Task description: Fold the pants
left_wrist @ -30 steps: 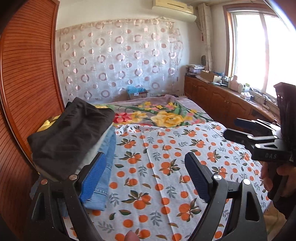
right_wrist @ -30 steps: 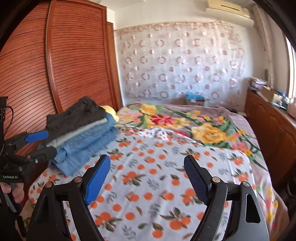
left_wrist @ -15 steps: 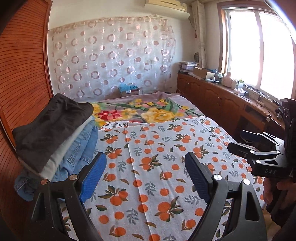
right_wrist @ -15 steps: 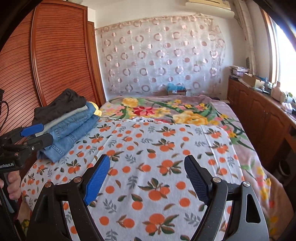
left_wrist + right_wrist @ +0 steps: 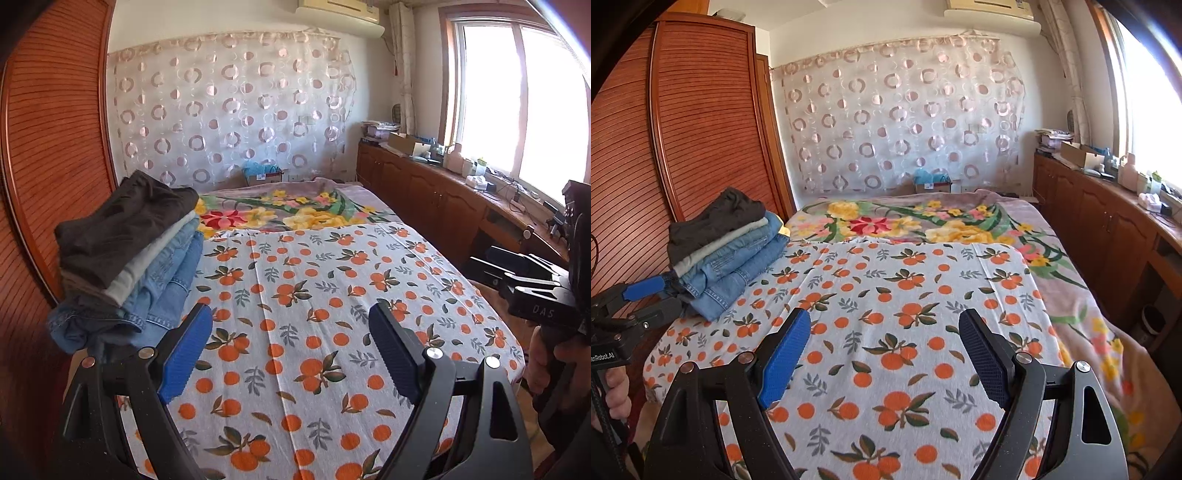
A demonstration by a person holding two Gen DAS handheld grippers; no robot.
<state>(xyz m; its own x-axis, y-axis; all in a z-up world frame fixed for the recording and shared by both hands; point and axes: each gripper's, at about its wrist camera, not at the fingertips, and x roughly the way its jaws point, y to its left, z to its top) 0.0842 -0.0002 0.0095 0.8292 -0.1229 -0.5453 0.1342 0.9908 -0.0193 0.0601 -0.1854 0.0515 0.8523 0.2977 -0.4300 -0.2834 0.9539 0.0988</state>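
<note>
Orange-print sheet (image 5: 295,295) over floral blanket (image 5: 960,221)

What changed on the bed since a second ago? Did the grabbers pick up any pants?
No. Both grippers, left gripper and right gripper, pulled back from the pile of folded pants, so it looks smaller and farther away. Nothing was grabbed or dropped. Both stayed open and empty; the pile stayed on the orange-print sheet.
</note>
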